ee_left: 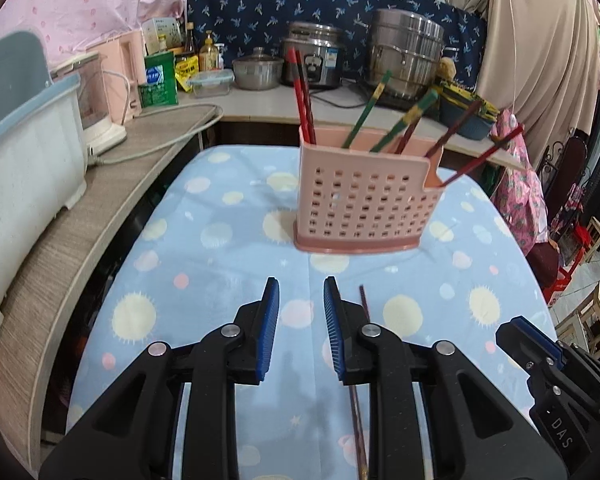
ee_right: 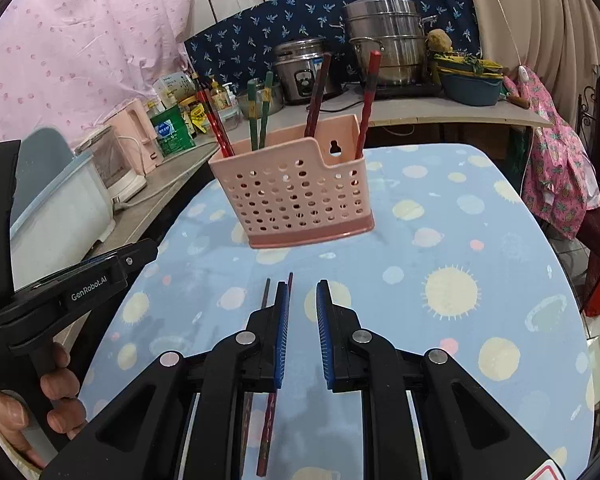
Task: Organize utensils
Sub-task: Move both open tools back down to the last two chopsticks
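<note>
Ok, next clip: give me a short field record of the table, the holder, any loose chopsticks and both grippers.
surface: table under a blue cloth with sun and planet print
holder: pink perforated basket, upright on the cloth
in holder: red, green and dark chopsticks standing up
loose: two chopsticks flat on the cloth, beneath the right gripper
left gripper: nothing between the pads, a gap shows
right gripper: nothing between the pads, a gap shows

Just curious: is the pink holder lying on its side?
No, the pink holder stands upright on the patterned cloth, chopsticks poking from its top.
</note>
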The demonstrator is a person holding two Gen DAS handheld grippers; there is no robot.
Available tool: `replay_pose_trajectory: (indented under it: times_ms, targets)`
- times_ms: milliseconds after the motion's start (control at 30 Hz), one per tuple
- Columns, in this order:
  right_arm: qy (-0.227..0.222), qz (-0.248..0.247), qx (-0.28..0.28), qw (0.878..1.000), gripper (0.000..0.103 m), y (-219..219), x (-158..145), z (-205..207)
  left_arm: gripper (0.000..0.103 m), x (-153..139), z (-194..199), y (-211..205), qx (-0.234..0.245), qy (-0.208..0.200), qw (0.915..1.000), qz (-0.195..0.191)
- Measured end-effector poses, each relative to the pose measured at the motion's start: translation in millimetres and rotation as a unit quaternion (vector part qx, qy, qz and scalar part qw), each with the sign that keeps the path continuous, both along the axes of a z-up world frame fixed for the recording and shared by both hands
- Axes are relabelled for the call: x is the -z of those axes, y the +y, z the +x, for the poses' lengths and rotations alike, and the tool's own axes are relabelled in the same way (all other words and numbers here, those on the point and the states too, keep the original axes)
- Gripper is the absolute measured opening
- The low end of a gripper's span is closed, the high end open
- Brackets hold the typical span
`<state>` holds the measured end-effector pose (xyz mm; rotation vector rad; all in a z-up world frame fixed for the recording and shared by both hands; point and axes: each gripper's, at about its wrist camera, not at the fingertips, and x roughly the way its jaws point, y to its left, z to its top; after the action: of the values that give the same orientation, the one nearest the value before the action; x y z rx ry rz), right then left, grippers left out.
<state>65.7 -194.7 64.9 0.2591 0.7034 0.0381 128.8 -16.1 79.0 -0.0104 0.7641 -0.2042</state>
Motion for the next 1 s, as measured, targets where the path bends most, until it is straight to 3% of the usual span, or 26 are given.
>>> replay_pose_trajectory:
  times_ms: [367,733,867,1000]
  targets:
    - [0.053,0.001,-0.012,0.999,0.015,11.0,46.6,-23.5,0.022,51.9,-22.1,6.1,0.006,0.061,0.9979,0.019]
    - [0.091,-0.003,-0.041,0.995,0.015,37.4,77.1,-38.3,0.022,84.3,-36.7,9.4,0.008,0.096,0.9947,0.035]
    - [0.101,-0.012,-0.053,0.993,0.021,50.6,86.8,-40.7,0.034,90.3,-40.8,10.6,0.006,0.099,0.9942,0.043]
    - [0.106,-0.02,-0.059,0.992,0.022,58.1,92.8,-41.5,0.034,94.9,-44.5,11.8,0.006,0.104,0.9934,0.049]
